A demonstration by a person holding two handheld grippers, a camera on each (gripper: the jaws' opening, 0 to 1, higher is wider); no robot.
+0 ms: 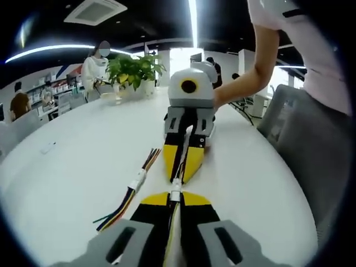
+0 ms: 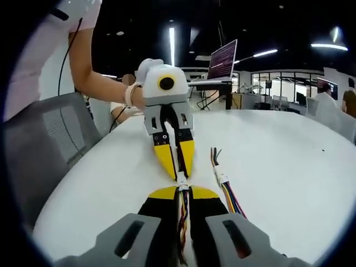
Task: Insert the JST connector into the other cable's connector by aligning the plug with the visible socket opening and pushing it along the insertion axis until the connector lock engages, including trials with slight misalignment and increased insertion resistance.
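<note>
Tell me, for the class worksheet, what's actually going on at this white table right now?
A person holds a two-jaw gripper in each hand, tip to tip over the white table. The left gripper and the right gripper each pinch a wired cable end, and the small white connectors meet between the yellow tips. Whether the lock has engaged cannot be told. A spare cable with coloured wires and its own white connector lies loose on the table beside them.

Yellow-tipped black jaws on both the left gripper (image 1: 174,196) and the right gripper (image 2: 183,191). Small white plastic JST connector (image 1: 176,192), multicoloured spare cable (image 1: 129,196), plain glossy white table (image 1: 72,178).
</note>
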